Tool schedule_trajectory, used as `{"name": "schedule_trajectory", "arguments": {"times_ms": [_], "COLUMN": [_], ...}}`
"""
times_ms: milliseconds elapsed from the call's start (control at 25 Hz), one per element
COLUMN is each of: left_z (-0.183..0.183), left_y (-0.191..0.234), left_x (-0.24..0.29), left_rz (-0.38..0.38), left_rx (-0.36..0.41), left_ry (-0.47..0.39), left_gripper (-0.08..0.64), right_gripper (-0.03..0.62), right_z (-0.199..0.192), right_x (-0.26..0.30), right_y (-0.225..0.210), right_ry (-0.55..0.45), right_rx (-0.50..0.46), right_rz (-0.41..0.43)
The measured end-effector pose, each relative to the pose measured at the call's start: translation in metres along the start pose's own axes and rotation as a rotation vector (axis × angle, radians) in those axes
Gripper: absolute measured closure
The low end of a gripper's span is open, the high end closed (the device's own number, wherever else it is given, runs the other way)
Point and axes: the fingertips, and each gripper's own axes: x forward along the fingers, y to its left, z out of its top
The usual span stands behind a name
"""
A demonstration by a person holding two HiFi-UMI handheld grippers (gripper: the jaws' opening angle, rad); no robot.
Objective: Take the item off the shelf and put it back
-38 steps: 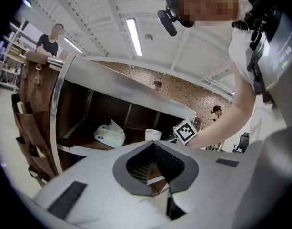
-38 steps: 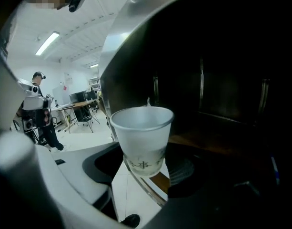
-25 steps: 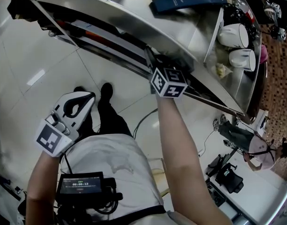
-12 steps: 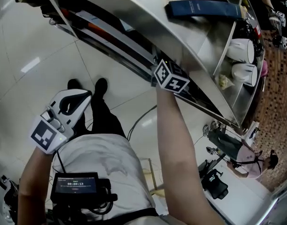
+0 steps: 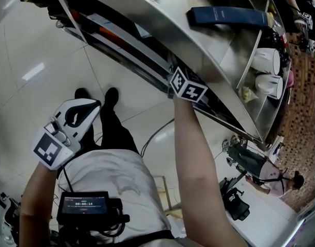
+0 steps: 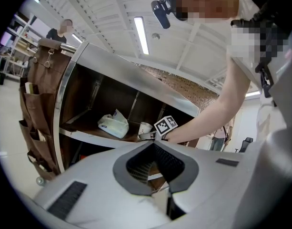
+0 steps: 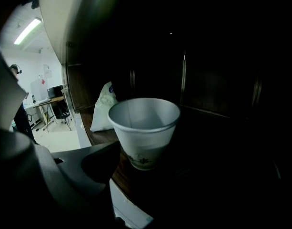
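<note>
A white paper cup stands upright on the dark wooden shelf board, between the jaws of my right gripper. Those jaws have just been opening. The left jaw stands a little off the cup's side, and the right jaw is lost in the dark. In the left gripper view the cup shows just ahead of the right gripper's marker cube. From the head view only that cube shows, under the metal shelf top. My left gripper hangs by the person's side, shut and empty.
A white plastic bag lies on the same shelf, left of the cup. On the metal top lie a flat blue item and white jugs. A brown hanging organiser covers the shelf's left end. A person stands at the right.
My right hand has sunk a little and pushed further in under the shelf top. The left gripper has stayed where it was.
</note>
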Motion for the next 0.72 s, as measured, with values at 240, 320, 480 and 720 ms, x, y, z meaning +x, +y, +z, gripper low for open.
{"name": "schedule_trajectory", "arguments": {"times_ms": [240, 320, 480, 720], "left_z": [-0.002, -0.002, -0.002, -0.002], "left_y": [-0.011, -0.015, -0.019, -0.014], "left_x": [0.004, 0.005, 0.006, 0.005], "left_rz": [-0.032, -0.045, -0.06, -0.054], "left_rx": [-0.002, -0.001, -0.001, -0.005], "left_ry": [0.008, 0.014, 0.018, 0.033], "left_gripper": [0.554, 0.554, 0.554, 0.554], "right_gripper": [0.233, 0.233, 0.235, 0.235], "right_z": [-0.008, -0.009, -0.01, -0.018], "right_x": [-0.003, -0.007, -0.015, -0.036], "right_y": [-0.001, -0.001, 0.003, 0.016], "right_ry": [0.033, 0.033, 0.026, 0.018], "right_rx": [-0.005, -0.003, 0.001, 0.004], "right_rz": [0.001, 0.0, 0.012, 0.043]}}
